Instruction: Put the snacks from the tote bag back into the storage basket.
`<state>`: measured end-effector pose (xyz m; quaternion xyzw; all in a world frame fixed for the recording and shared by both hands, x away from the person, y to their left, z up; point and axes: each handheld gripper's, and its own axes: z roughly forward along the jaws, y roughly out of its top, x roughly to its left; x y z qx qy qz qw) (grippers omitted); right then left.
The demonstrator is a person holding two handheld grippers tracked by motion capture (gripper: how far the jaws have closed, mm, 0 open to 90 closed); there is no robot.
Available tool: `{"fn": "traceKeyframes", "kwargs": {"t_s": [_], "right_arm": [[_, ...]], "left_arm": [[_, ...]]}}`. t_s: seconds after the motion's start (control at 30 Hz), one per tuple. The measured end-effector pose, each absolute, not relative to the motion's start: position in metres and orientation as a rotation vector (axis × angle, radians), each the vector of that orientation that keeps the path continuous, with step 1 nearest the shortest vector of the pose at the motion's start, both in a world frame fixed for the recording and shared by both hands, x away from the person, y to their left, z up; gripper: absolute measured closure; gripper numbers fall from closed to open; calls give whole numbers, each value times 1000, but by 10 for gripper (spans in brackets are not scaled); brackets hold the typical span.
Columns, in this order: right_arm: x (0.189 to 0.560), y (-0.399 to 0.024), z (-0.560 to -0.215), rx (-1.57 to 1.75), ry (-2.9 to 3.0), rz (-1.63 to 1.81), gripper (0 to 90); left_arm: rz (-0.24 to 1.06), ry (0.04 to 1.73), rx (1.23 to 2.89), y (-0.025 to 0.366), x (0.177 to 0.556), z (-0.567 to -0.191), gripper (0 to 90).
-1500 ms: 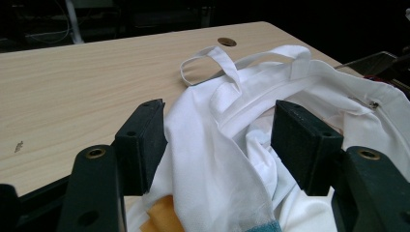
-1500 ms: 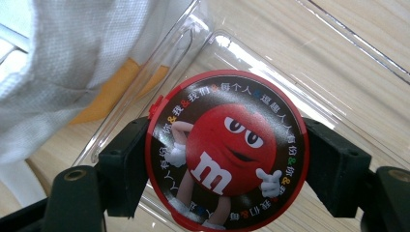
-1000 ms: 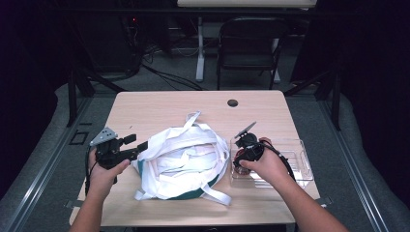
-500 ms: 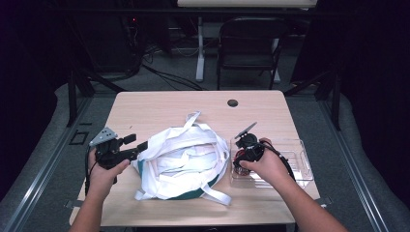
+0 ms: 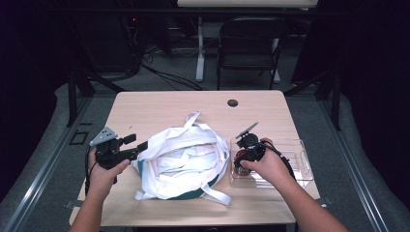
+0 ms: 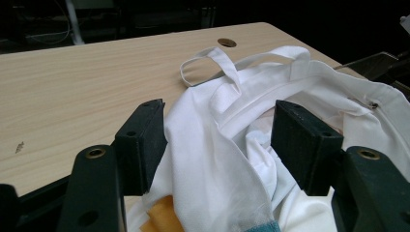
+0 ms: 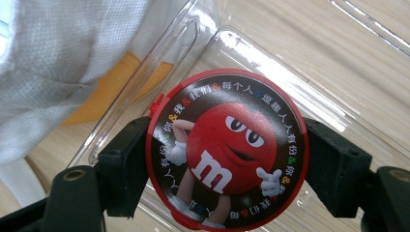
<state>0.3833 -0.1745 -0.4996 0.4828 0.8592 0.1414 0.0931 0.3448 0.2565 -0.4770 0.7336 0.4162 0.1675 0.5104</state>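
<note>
Nearest, at the front of the bench: two forearms coming in from the bottom edge of the high view, a gripper in each hand.

Left gripper at the left, just beside the white bag, jaws wide open and pointing to it. In the left gripper view, bag cloth lying between the two jaws, not pinched; something orange and a teal edge visible low under the cloth.

Right gripper at the right, over the near left part of a clear tray. Jaws closed on a round red tin, one jaw on each side of its rim; red candy figure and small coloured letters on the lid. Tin held over the tray, inside its walls; touching the tray floor or not, impossible to tell.

Bag in the middle of the bench, crumpled, straps spread, one loop toward the far side.

Farther: a dark round hole near the far edge of the bench. Behind the bench, a dark chair and cables on the floor.
</note>
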Motion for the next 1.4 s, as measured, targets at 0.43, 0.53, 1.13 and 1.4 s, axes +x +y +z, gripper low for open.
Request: {"fn": "traceKeyframes", "kwargs": {"t_s": [0.43, 0.53, 1.13, 1.4], "right_arm": [[383, -175, -500, 1438, 2547, 425, 248], [383, -175, -500, 1445, 2541, 439, 248], [377, -181, -489, 1435, 2546, 467, 255], [375, -182, -487, 1436, 2536, 479, 258]], "left_arm": [[404, 1002, 1766, 256, 345, -477, 371], [404, 1002, 1766, 256, 345, -477, 371], [397, 1002, 1768, 253, 348, -478, 371], [392, 1011, 1765, 255, 347, -479, 371]]}}
